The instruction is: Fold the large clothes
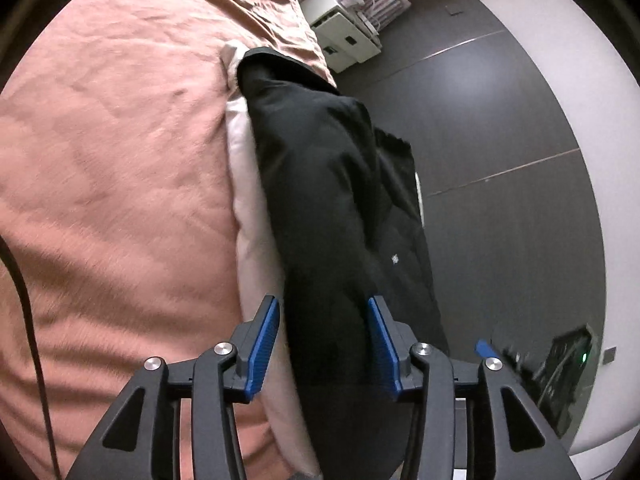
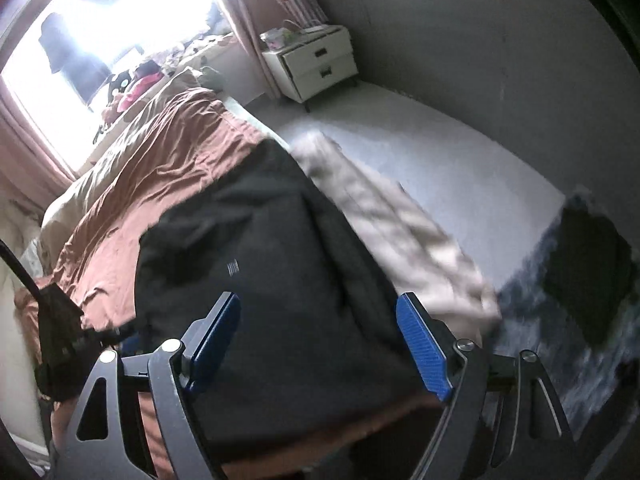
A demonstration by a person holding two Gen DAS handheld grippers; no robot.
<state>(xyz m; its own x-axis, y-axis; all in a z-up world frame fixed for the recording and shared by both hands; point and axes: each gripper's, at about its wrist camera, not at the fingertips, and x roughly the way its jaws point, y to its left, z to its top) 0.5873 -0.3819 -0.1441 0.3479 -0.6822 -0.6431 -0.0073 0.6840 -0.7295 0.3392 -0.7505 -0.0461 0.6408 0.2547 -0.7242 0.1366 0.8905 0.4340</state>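
- The big black garment (image 1: 332,208) lies on the bed, near its edge, on top of the pink-brown blanket (image 1: 120,168).
- A pale sheet (image 1: 244,184) peeks out beside it.
- In the right wrist view the black garment (image 2: 260,272) looks like a flat, blocky shape with fairly straight sides. So I think some folding is already done.
- In the left wrist view it looks long and narrow, with a loose flap hanging off toward the dark floor (image 1: 500,128). That part is not tidy yet.
- I think it needs one more fold, end to end, and some smoothing.
- The left gripper (image 1: 324,344) points down at a slant, right over the near end of the garment.
- Its blue fingers (image 1: 264,344) stand partway apart with black cloth between them. I cannot tell if they press on the cloth.
- The right gripper (image 2: 320,340) also points down at a slant over the garment.
- Its blue fingers (image 2: 424,352) are spread wide and hold nothing. The cloth lies below them.
- The right wrist view is blurry at the sides.
- A white nightstand (image 2: 316,64) stands far off by the wall.
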